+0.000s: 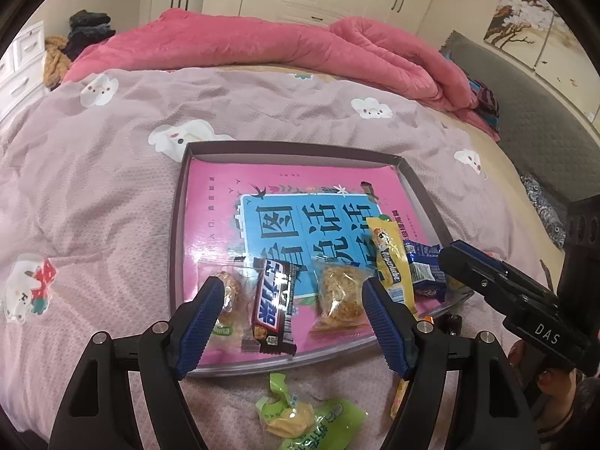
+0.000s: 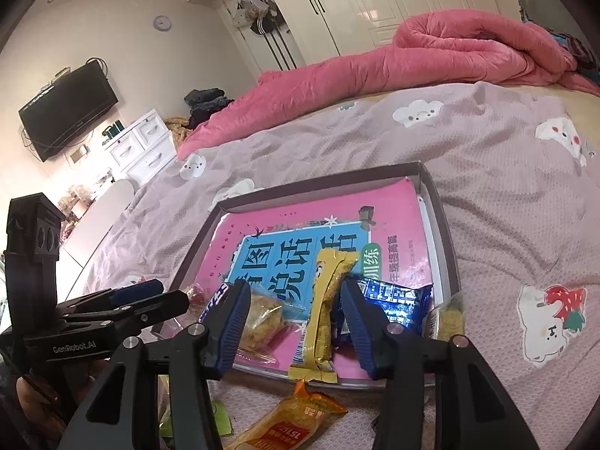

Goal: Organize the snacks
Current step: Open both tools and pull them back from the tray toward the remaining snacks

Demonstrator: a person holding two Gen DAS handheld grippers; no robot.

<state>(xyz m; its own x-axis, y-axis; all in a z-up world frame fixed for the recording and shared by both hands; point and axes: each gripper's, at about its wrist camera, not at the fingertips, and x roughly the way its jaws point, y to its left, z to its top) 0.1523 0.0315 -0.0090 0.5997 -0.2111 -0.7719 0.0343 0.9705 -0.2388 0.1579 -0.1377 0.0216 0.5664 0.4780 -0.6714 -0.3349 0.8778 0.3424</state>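
Both tongs hang over the near edge of the tray (image 1: 180,202), and both stand released with nothing pinched. Left tongs (image 1: 292,292) gape wide above the chocolate bar (image 1: 275,303), which lies flat on the pink book (image 1: 225,195) lining the tray, with a clear-wrapped biscuit (image 1: 230,292) at one side and a crumbly cake in clear wrap (image 1: 339,292) at the other. Right tongs (image 2: 296,296) are parted about halfway around the long yellow packet (image 2: 322,307), whose near end hangs over the tray's front rim; the pads do not seem to press it. A blue packet (image 2: 393,300) lies just beside it to the right.

I judge the step to be letting go of snacks just laid in the tray. To do it well, lift each pair of tongs straight up and back before swinging sideways, so no blue pad drags a wrapper along. The yellow packet wants a nudge further in, since it could tip off the rim.

Still waiting on the bed (image 1: 93,187) are a green packet (image 1: 300,420) near the left tongs and an orange packet (image 2: 300,420) near the right.

The far half of the tray is bare, while the near strip is crowded. The tray's low walls could catch a low sweep, and the two tongs are close side by side, so move them one at a time
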